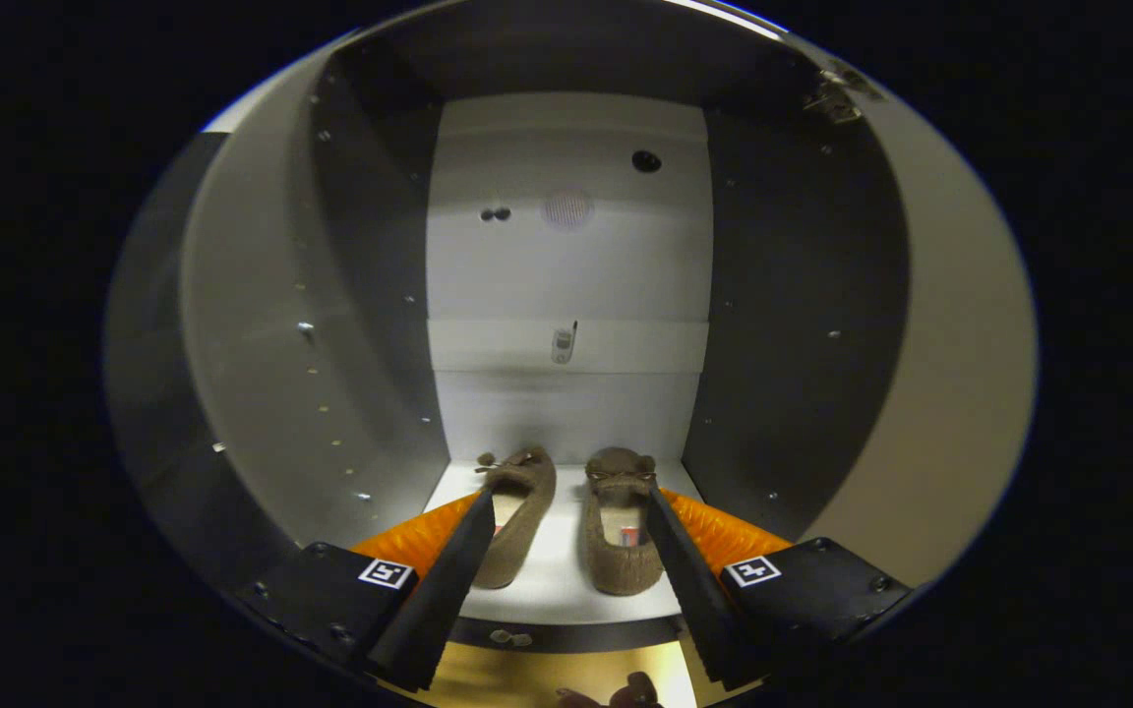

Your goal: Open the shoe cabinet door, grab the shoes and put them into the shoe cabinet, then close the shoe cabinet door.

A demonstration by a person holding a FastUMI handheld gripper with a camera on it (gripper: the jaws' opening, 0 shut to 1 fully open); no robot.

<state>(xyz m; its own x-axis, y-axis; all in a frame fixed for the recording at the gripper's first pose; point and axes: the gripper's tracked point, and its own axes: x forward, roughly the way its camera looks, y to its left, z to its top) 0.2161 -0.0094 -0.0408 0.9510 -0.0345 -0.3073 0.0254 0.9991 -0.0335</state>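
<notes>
Inside, we saw both brown shoes (566, 521) resting side by side on the shoe cabinet (566, 580) floor, our gripper (568, 503) spread wide, grasping nothing.

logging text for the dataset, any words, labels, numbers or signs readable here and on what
None can be read.
Tongs, open around the shoes: a square black-and-white marker on each mount, pattern only, no letters.
Right shoe: small tag inside, too blurred to read.
Cabinet back wall: no writing.
</notes>
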